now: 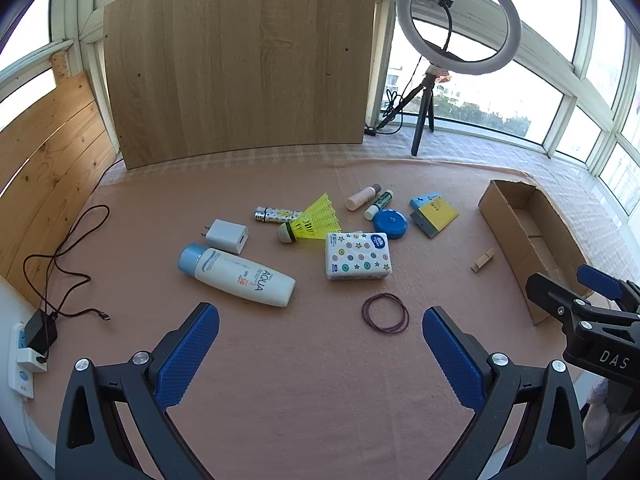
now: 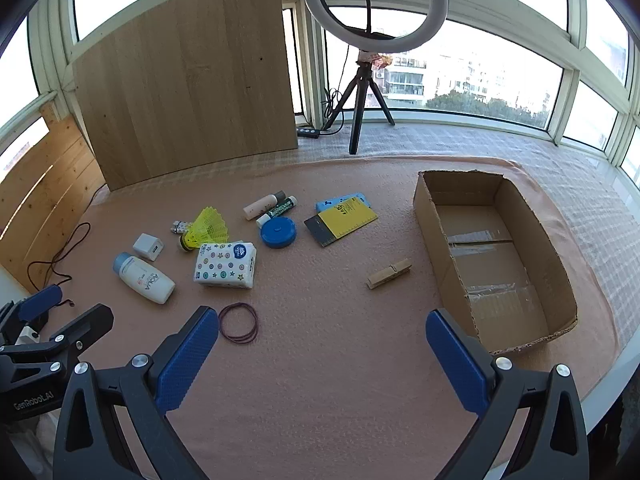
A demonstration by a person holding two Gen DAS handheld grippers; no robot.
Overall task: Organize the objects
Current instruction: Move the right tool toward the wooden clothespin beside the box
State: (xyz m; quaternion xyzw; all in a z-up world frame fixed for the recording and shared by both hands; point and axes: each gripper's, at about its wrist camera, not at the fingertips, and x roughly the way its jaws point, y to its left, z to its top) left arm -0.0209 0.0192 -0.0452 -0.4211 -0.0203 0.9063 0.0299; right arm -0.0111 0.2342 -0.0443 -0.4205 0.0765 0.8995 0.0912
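left gripper (image 1: 320, 322): jaws wide, empty | right gripper (image 2: 322, 326): jaws wide, empty | sunscreen bottle (image 1: 239, 275): lying flat, cap toward 10 o'clock | cardboard box (image 2: 532, 216): long axis 11-to-5 o'clock

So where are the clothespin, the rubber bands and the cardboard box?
clothespin (image 2: 389, 274), right wrist view, middle of its wooden body.
rubber bands (image 2: 222, 316), right wrist view, left edge of the loop.
cardboard box (image 2: 436, 224), right wrist view, its left wall.
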